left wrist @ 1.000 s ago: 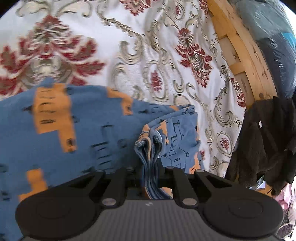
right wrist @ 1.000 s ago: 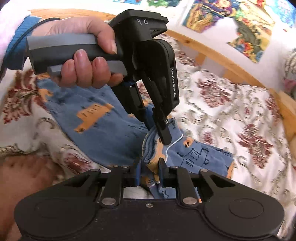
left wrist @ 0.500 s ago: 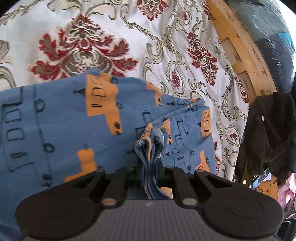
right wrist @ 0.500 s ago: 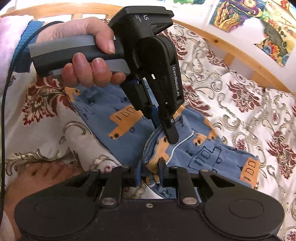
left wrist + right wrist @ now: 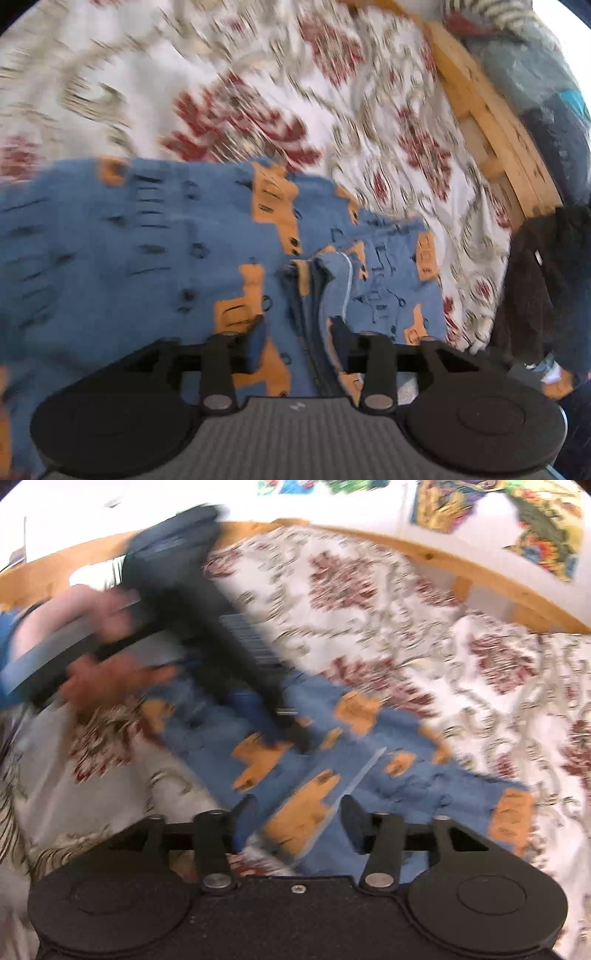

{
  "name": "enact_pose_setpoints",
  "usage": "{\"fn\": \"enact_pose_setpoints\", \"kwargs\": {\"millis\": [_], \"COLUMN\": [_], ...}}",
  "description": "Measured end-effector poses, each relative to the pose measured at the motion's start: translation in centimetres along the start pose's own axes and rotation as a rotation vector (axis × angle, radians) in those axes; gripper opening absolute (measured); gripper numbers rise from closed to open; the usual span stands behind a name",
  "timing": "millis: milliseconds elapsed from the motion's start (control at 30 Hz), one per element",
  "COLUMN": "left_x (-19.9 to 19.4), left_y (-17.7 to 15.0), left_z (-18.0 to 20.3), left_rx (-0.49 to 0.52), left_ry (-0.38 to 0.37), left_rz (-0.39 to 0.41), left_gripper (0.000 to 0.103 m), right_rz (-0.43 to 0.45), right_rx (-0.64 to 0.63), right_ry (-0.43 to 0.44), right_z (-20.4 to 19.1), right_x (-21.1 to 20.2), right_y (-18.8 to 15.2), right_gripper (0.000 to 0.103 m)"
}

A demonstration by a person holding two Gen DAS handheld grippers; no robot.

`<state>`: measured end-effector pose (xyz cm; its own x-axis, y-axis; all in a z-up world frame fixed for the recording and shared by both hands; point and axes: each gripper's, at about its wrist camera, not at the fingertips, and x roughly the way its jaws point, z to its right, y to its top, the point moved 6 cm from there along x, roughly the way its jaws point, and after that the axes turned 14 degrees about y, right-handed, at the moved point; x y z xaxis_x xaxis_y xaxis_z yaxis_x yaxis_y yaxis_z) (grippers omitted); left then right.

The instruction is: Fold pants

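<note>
The blue pants (image 5: 147,258) with orange truck prints lie spread on the bed. In the left wrist view my left gripper (image 5: 299,343) is open, and a bunched fold of the pants still stands between its spread fingers. The right wrist view shows my right gripper (image 5: 299,823) open too, low over the pants (image 5: 369,775), with flat cloth and a pale seam between its fingers. The left gripper (image 5: 286,725) appears there as a blurred dark shape held by a hand (image 5: 103,672), its tips down on the cloth.
A white bedspread (image 5: 221,74) with red and beige ornaments covers the bed. A wooden bed frame (image 5: 491,122) runs along the right, with a dark fuzzy garment (image 5: 535,288) hanging beyond it. Colourful pictures (image 5: 535,520) hang on the wall behind the frame (image 5: 461,568).
Both grippers have opened and let go of the pants' edge. The cloth has dropped flatter onto the bed, and both views are blurred by motion.
</note>
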<state>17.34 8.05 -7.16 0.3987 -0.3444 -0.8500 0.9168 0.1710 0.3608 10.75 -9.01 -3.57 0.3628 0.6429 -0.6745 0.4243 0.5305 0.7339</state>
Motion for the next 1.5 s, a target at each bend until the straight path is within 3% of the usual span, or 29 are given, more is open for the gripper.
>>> {"fn": "enact_pose_setpoints", "kwargs": {"millis": [67, 133, 267, 367, 400, 533, 667, 767, 833, 933, 1033, 1067, 1133, 1233, 1400, 1500], "left_x": [-1.9, -3.2, -4.6, -3.9, -3.5, -4.2, -7.3, -8.9, -9.6, -9.6, -9.0, -8.9, -8.6, -8.1, -8.2, -9.0], "left_y": [-1.2, -2.7, -5.3, -6.5, -6.8, -7.7, -9.1, -10.0, -9.9, -9.4, -8.2, -7.9, -7.2, -6.6, -6.4, -6.6], "left_z": [-0.4, -0.3, -0.2, -1.5, -1.9, -2.4, -4.1, -5.6, -6.6, -7.9, -9.1, -9.5, -10.0, -10.5, -9.6, -9.5], "left_rx": [-0.037, -0.035, -0.046, -0.039, -0.03, -0.012, -0.122, -0.208, -0.253, -0.358, -0.451, -0.483, -0.533, -0.551, -0.514, -0.547], "left_ry": [0.07, 0.137, 0.189, 0.295, 0.321, 0.321, 0.331, 0.384, 0.38, 0.37, 0.377, 0.377, 0.385, 0.404, 0.402, 0.35], "left_rz": [0.096, 0.167, 0.238, 0.232, 0.225, 0.265, 0.337, 0.392, 0.429, 0.42, 0.405, 0.413, 0.418, 0.403, 0.379, 0.412], "left_gripper": [0.076, 0.081, 0.092, 0.092, 0.091, 0.091, 0.092, 0.092, 0.092, 0.091, 0.09, 0.09, 0.09, 0.089, 0.089, 0.089], "right_rz": [0.014, 0.02, -0.018, -0.08, -0.076, -0.013, -0.008, -0.02, -0.026, -0.114, -0.233, -0.248, -0.266, -0.249, -0.202, -0.153], "right_rx": [-0.002, 0.001, -0.032, -0.091, -0.097, -0.067, -0.148, -0.157, -0.16, -0.17, -0.182, -0.172, -0.16, -0.133, -0.082, -0.075], "right_ry": [-0.038, -0.039, -0.006, -0.041, -0.069, -0.066, 0.077, 0.276, 0.379, 0.544, 0.622, 0.635, 0.625, 0.63, 0.639, 0.642], "right_z": [1.6, 3.7, 6.4, 7.2, 7.4, 7.2, 5.5, 3.7, 2.7, 0.9, -0.7, -1.1, -1.4, -1.5, -0.7, 0.2], "right_x": [-0.1, 0.5, 3.7, 6.8, 7.2, 5.9, 6.4, 8.8, 10.8, 14.8, 18.9, 20.1, 21.8, 23.3, 22.1, 19.6], "right_y": [0.7, 1.5, 3.0, 2.5, 2.5, 4.1, 7.5, 10.8, 13.0, 15.8, 17.3, 17.7, 18.1, 18.8, 19.4, 19.8], "right_gripper": [0.062, 0.062, 0.061, 0.066, 0.074, 0.078, 0.082, 0.084, 0.084, 0.084, 0.081, 0.078, 0.062, 0.061, 0.067, 0.084]}}
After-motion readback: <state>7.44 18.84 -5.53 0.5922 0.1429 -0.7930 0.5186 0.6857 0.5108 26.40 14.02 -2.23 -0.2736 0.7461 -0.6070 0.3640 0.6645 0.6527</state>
